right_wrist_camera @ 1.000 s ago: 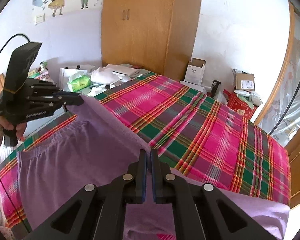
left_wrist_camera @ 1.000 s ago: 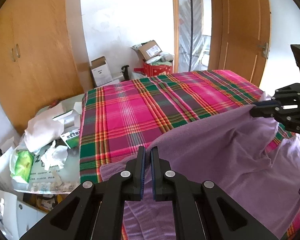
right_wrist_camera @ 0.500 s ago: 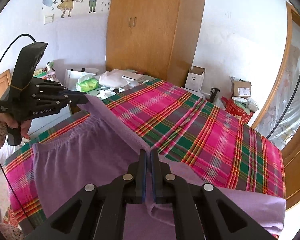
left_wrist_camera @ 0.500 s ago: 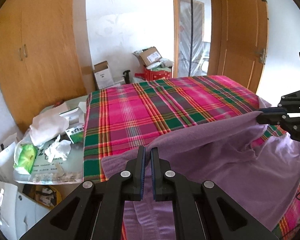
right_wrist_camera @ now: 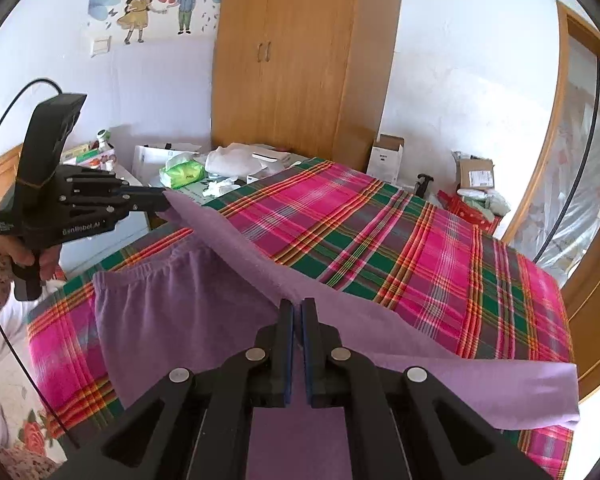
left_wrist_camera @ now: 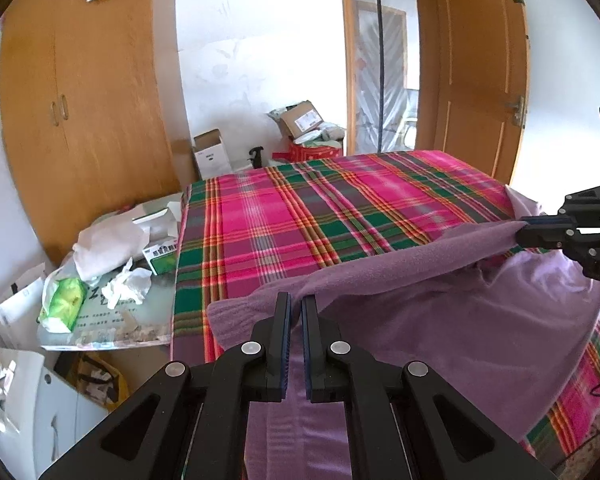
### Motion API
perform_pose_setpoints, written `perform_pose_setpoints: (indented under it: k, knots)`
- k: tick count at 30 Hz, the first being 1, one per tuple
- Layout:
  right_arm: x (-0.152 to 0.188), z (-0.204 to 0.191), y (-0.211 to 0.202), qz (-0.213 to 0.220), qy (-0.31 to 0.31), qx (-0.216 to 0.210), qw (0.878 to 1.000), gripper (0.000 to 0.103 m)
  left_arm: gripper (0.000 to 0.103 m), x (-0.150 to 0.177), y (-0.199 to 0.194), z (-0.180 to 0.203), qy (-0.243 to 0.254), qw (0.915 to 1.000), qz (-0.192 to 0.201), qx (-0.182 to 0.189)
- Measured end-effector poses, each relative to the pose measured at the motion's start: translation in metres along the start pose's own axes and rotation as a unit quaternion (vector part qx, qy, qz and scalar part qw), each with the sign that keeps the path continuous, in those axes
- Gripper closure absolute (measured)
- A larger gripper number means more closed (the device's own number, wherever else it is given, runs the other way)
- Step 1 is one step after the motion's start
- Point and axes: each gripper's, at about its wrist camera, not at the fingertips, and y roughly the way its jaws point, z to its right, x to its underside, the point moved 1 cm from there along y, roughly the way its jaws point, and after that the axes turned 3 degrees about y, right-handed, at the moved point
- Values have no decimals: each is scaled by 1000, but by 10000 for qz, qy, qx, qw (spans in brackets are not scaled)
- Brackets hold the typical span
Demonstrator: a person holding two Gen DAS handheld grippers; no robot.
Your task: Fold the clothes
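Purple fabric sits pinched in both sets of your fingers: the left gripper point(left_wrist_camera: 294, 312) is clamped on the folded edge of the purple garment point(left_wrist_camera: 440, 320), the right gripper point(right_wrist_camera: 297, 316) on the same edge further along. Between them that edge runs taut, lifted off the bed point(left_wrist_camera: 300, 216). Below it the garment's gathered waistband point(right_wrist_camera: 140, 276) lies flat on the plaid bedspread point(right_wrist_camera: 400, 248). Left of the bed, a cluttered counter point(left_wrist_camera: 100, 320).

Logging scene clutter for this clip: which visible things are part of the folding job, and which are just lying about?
Job:
purple garment
left gripper
right gripper
plaid bed cover

Lying about:
green tissue pack
crumpled tissues
cardboard boxes
wardrobe
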Motion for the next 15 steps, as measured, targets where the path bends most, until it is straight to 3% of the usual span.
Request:
perform_pose_setpoints:
  k: [15]
  knots:
    - [37, -21, -19, -86, 24, 113, 9999, 99, 98, 32, -30, 1, -283, 9994, 46, -192]
